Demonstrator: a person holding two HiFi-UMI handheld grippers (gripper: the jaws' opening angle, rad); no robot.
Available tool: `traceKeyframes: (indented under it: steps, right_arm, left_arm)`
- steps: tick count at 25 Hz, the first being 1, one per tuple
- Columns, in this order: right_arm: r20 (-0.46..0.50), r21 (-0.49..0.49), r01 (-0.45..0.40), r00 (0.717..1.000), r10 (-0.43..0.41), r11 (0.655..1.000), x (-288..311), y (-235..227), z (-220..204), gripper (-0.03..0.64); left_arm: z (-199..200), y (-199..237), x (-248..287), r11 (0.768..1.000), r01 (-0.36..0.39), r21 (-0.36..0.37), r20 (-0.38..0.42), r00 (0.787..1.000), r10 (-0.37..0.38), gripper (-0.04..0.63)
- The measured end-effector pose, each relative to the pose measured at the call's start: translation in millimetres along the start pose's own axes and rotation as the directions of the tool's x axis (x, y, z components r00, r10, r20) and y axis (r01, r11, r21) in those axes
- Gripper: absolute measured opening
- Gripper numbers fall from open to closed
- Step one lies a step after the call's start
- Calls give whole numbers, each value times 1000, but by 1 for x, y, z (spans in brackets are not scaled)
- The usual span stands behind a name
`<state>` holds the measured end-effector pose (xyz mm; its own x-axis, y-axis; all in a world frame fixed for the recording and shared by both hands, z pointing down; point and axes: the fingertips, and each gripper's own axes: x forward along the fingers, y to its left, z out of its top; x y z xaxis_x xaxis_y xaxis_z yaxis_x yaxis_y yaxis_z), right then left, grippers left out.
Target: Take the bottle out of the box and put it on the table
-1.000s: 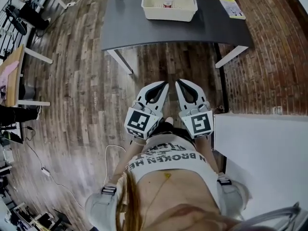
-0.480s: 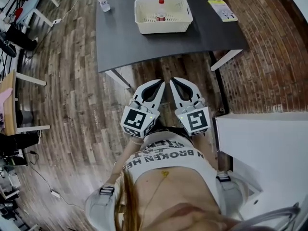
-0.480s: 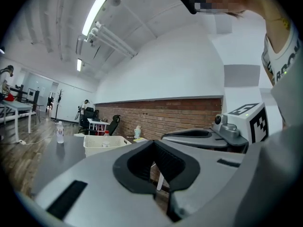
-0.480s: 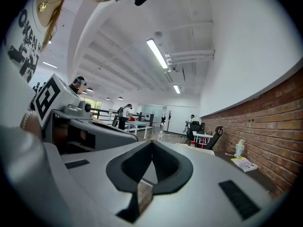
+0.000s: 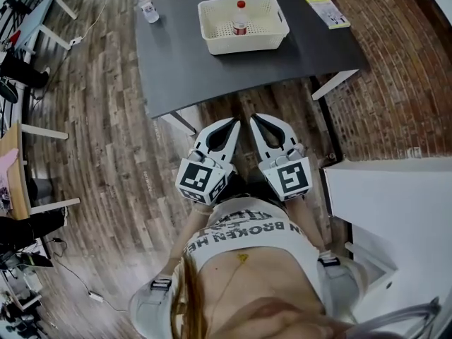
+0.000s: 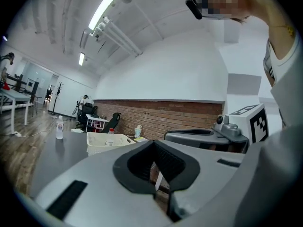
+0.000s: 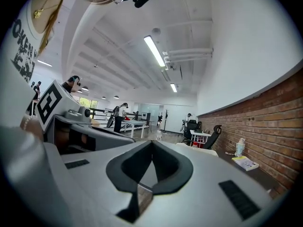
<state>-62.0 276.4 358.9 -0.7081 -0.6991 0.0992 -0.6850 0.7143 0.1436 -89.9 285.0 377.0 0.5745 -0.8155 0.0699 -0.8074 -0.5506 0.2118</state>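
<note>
A clear bottle with a red cap (image 5: 240, 18) stands upright inside a cream basket (image 5: 212, 32) on the dark grey table (image 5: 183, 62). The left gripper view also shows the bottle (image 6: 110, 137) in the basket (image 6: 97, 144), far ahead. My left gripper (image 5: 237, 122) and right gripper (image 5: 253, 117) are held side by side at waist height over the wooden floor. They stand well short of the table's near edge. Both are shut with nothing between the jaws and point toward the table.
A second clear bottle (image 5: 147, 9) stands at the table's far left corner. A yellow booklet (image 5: 327, 11) lies at its far right. A white counter (image 5: 395, 210) stands close on my right. White desks and chairs line the left side of the room.
The table and basket have drawn closer in the head view as I walked forward. Both grippers kept their side-by-side pose and stayed shut.
</note>
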Motion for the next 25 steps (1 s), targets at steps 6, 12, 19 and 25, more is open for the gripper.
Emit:
traceKeyframes:
  steps: [6,12,19,25]
  right_arm:
    - [-38,-23,-10,999,9,1000,16,5,-4,9]
    - [-46,-47,-42,998,40,998,35,-5,-7,9]
    - [-28,-62,-70,997,68,996,70,-41,-3,9]
    - [1,5,-83,997,83,997,92,-92,-9,9]
  left_arm:
    - [1,16,-1,999,12,-46,25,1000,-11,5]
    - [-2,29,8,999,-18,-43,25,1000,19,5]
    - [9,52,49,998,-55,-11,8,998,55,5]
    - [15,62,107,999,-35,19,-16,999,35,5]
